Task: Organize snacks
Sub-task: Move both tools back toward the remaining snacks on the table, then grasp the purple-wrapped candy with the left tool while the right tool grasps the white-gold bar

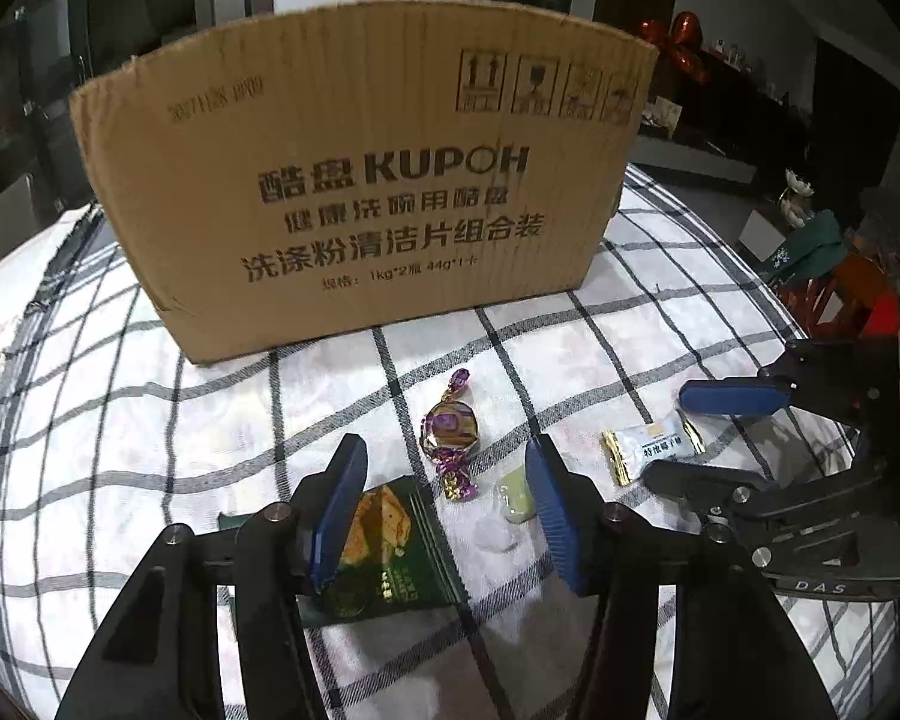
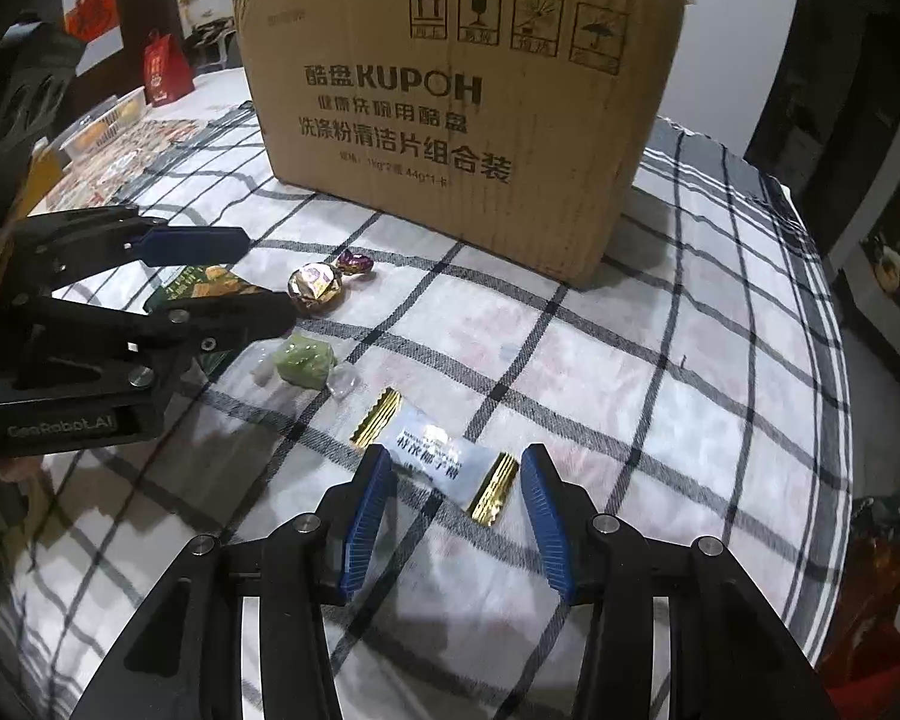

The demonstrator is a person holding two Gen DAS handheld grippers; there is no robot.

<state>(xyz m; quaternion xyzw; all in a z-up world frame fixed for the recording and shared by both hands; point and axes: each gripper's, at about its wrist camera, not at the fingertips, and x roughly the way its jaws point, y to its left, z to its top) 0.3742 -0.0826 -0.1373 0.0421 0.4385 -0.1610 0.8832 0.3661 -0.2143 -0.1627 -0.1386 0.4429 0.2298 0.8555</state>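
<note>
Both jaws spread: left gripper (image 1: 444, 516) over green packet (image 1: 384, 546) on table (image 1: 660, 324), right gripper (image 2: 453, 516) straddling white candy (image 2: 435, 453). Risk: thin wrappers slipping, cloth pinched instead.

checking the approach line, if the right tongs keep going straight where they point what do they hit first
Most likely the white candy sachet with gold ends: it lies on the checked cloth between the tips of the open right tongs, not yet pinched. Depth is hard to judge here.
</note>
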